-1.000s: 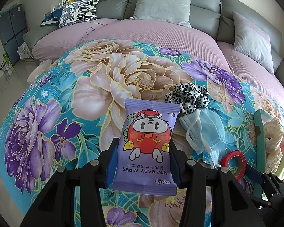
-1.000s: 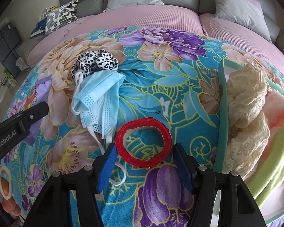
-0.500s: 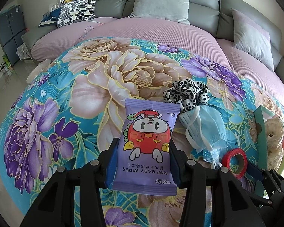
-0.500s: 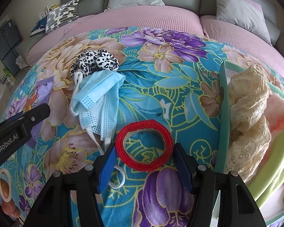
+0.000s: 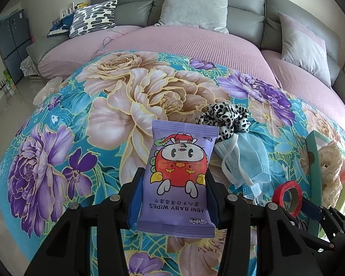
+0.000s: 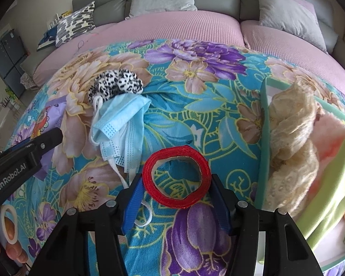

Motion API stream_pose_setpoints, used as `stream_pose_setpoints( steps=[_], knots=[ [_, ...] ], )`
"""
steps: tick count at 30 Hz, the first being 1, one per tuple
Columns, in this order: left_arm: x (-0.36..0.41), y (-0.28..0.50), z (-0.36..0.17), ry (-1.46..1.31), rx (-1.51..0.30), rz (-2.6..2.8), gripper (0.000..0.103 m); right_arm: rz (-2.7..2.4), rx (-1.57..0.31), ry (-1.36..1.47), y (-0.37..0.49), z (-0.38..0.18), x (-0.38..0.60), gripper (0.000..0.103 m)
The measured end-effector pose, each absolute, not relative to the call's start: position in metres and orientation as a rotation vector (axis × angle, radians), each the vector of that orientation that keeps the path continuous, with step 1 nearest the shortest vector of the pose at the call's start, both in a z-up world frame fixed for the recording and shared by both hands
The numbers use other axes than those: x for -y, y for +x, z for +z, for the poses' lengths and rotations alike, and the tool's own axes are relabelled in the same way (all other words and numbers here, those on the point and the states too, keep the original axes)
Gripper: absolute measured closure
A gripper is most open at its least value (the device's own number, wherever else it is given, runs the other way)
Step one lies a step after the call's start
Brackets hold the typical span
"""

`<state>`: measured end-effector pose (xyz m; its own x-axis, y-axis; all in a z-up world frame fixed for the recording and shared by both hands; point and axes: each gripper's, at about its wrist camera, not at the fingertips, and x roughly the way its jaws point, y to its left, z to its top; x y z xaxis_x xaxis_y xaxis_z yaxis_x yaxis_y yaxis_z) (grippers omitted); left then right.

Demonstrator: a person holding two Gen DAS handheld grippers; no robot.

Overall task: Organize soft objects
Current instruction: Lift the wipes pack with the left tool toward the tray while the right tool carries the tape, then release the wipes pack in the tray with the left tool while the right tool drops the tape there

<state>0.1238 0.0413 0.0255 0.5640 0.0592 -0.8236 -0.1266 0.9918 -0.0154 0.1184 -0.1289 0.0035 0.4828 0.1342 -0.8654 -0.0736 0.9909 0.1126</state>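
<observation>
My left gripper is shut on a purple pack of mini baby wipes, held upright above the floral blanket. In the right wrist view my right gripper is shut on a red ring, both blue pads pressing its sides just over the blanket. The same red ring shows at the lower right of the left wrist view. A leopard-print scrunchie and crumpled blue face masks lie to the ring's left. A mask's white ear loop runs under my right gripper's left finger.
A teal-rimmed box stands at the right and holds a cream lace cloth and something pink. A light green panel leans by it. Behind the floral blanket is a pink-covered grey sofa with cushions.
My right gripper's jaws have narrowed a little onto the red ring, which now looks slightly squeezed. My left gripper still holds the wipes pack in the same place.
</observation>
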Motion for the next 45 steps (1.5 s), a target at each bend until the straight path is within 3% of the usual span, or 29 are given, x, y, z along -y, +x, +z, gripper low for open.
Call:
stream_pose_setpoints(
  steps=[14,25,36,45],
  knots=[
    [-0.017,0.107,0.070,-0.047,-0.833,0.055,0.053,0.012,-0.892,0.106,0.077,0.071,0.182,0.043],
    [0.090,0.087,0.091,0.098,-0.772,-0.208,0.053,-0.283,-0.846,0.219,0.042,0.088,0.288,0.043],
    [0.193,0.054,0.076,0.258,-0.800,-0.480,0.053,-0.426,-0.844,0.328,0.011,0.081,0.360,0.043],
    [0.219,0.055,0.040,0.325,-0.864,-0.476,0.053,-0.389,-0.879,0.338,0.023,0.061,0.360,0.043]
  ],
)
